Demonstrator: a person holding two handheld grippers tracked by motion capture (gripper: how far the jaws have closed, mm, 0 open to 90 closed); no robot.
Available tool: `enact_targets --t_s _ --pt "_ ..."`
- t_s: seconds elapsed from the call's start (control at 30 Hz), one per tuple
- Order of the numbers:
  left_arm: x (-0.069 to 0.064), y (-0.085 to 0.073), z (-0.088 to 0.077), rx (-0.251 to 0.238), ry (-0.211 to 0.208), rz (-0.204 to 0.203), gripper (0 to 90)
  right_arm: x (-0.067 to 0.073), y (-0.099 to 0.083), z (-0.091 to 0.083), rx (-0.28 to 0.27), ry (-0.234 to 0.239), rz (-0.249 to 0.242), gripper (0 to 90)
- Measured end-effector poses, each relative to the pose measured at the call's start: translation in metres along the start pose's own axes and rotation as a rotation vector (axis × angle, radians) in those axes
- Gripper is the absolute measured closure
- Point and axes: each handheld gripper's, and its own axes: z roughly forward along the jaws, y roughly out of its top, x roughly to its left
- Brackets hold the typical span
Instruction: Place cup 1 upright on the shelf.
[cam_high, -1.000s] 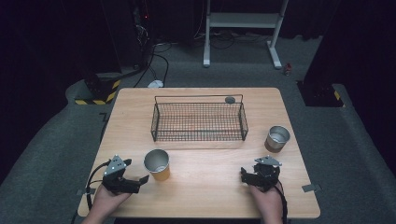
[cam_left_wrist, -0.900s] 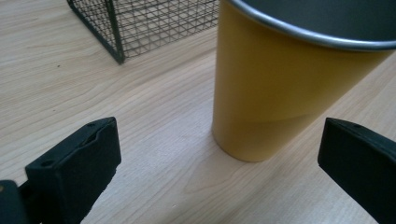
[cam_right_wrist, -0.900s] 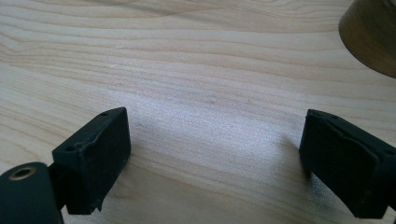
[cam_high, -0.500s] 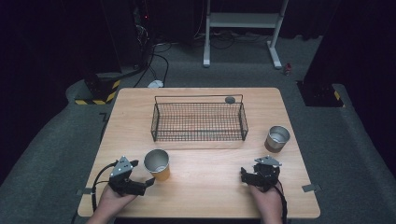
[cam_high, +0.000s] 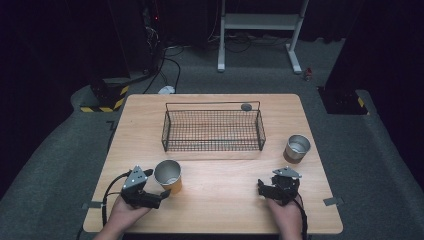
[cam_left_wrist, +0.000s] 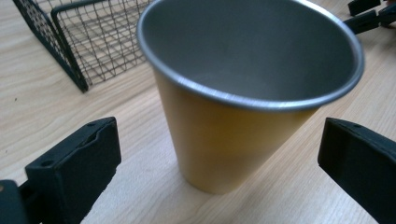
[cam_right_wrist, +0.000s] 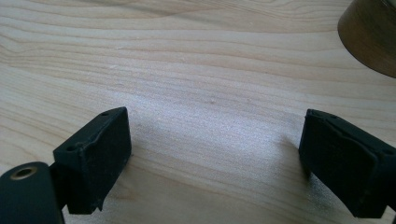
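A yellow metal cup (cam_high: 168, 176) stands upright and empty on the wooden table (cam_high: 220, 210), near the front left. My left gripper (cam_high: 161, 193) is open right beside it. In the left gripper view the cup (cam_left_wrist: 233, 140) stands between the two spread jaws of the gripper (cam_left_wrist: 219, 158), neither touching it. My right gripper (cam_high: 269, 185) rests open low over bare wood at the front right, nothing between its jaws (cam_right_wrist: 215, 154). A silver-rimmed brown cup (cam_high: 297, 149) stands just beyond it, its side showing at the corner (cam_right_wrist: 371, 37).
A black wire basket (cam_high: 212, 148) sits mid-table, empty, with its corner close behind the yellow cup (cam_left_wrist: 70, 42). A small dark round object (cam_high: 246, 106) lies behind the basket. The other gripper (cam_left_wrist: 369, 14) shows far off in the left gripper view.
My left gripper has slid a little to the right, closer around the yellow cup. The right gripper and both cups have stayed put.
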Motion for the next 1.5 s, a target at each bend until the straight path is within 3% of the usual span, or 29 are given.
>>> enact_targets --t_s 0.67,0.97,1.33,1.5 --pt "-0.004 0.014 0.014 -0.034 -0.009 0.016 0.1 0.0 0.0 0.0 -0.001 0.0 -0.003 9.2" --pt "-0.006 0.016 0.023 -0.052 -0.022 0.005 0.2 0.0 0.0 0.0 0.0 0.002 0.0 9.3" --pt "-0.003 0.012 0.022 -0.087 -0.019 0.004 1.3 0.0 0.0 0.0 0.002 0.003 0.001 9.3" --pt "-0.005 0.011 0.021 -0.096 -0.02 0.021 3.7 0.0 0.0 0.0 0.0 0.002 0.0 9.3"
